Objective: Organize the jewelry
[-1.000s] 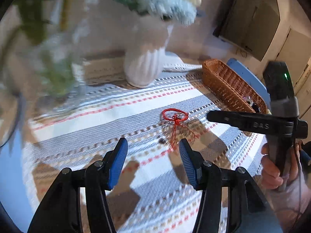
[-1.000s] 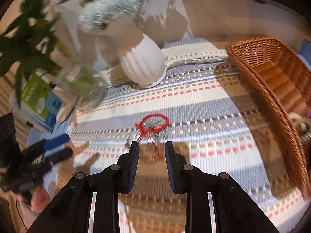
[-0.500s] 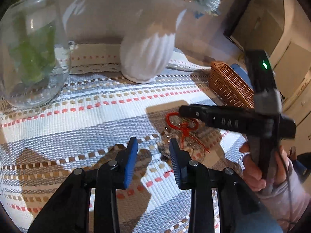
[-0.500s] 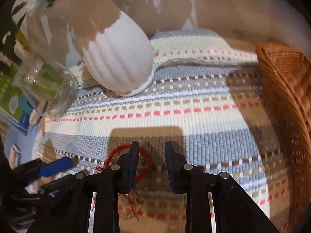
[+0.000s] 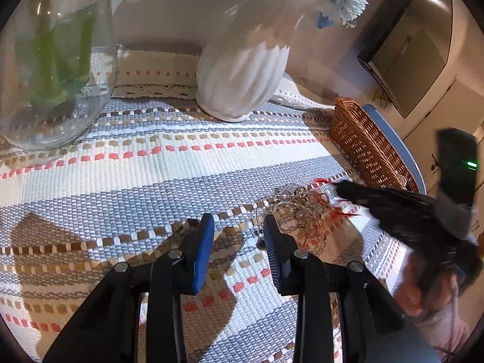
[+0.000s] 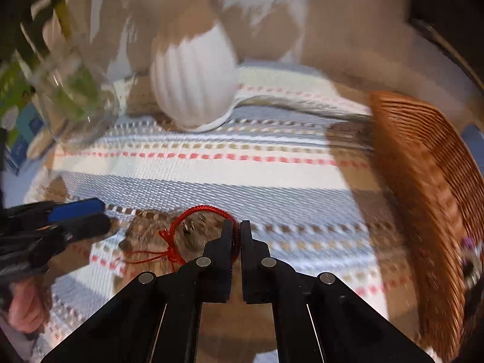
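Note:
A red cord bracelet (image 6: pixel 199 216) with loose tails lies on the striped woven mat (image 6: pixel 272 178), over a heap of clear bead and chain jewelry (image 5: pixel 302 208). My right gripper (image 6: pixel 237 230) is shut on the right side of the red loop; it also shows, blurred, in the left wrist view (image 5: pixel 341 186). My left gripper (image 5: pixel 237 236) is open and empty, low over the mat just left of the heap; it also shows in the right wrist view (image 6: pixel 99 214). A wicker basket (image 6: pixel 423 181) with some jewelry inside stands at the right.
A white ribbed vase (image 5: pixel 242 75) with pale blue flowers stands at the back middle. A glass jar (image 5: pixel 54 60) with green stems stands at the back left. The mat's right end meets a blue table edge (image 5: pixel 393 133) behind the basket (image 5: pixel 363 148).
My right gripper dropped onto the red bracelet and closed on its loop. My left gripper came down beside the heap with its jaws narrower than a second ago.

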Motion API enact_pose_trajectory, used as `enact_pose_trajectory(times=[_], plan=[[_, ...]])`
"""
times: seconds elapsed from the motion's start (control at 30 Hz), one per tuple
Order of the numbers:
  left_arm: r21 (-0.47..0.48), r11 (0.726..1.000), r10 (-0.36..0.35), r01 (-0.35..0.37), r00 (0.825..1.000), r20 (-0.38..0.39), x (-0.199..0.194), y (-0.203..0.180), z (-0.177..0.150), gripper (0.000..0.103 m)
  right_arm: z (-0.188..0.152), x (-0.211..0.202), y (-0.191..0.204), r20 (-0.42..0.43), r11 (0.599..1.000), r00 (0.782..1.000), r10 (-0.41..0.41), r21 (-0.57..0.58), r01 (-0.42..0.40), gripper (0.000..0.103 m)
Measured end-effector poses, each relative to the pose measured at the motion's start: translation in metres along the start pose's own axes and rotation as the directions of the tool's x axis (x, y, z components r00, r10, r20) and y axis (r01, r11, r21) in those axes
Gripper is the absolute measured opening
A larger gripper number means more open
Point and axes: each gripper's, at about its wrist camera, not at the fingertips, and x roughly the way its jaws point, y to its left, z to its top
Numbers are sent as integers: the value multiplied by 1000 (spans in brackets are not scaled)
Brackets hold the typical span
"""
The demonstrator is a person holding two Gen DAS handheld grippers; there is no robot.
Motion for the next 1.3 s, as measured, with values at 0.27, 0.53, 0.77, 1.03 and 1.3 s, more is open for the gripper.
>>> enact_pose_trajectory(times=[0.27,0.53,0.77,1.03,1.3], plan=[[17,1000,-21,22,999,-45,10,-13,2,34,-41,-88,-29,115,992,990,81,90,-92,4],[166,969,190,-180,981,-46,28,-53,2,3,-81,-92,-38,70,988,992,102,110,-109,4],[246,955,168,-167,986,17,-5,-72,-23,2,-100,-91,-49,49,983,991,122,134,-127,5],[212,977,-59,37,993,99,-90,-79,-53,0,-124,-103,-68,46,969,990,135,200,-142,7],[214,977,-26,13,998,62,-90,-78,-49,0,-132,-117,-58,50,972,987,154,171,-160,13]])
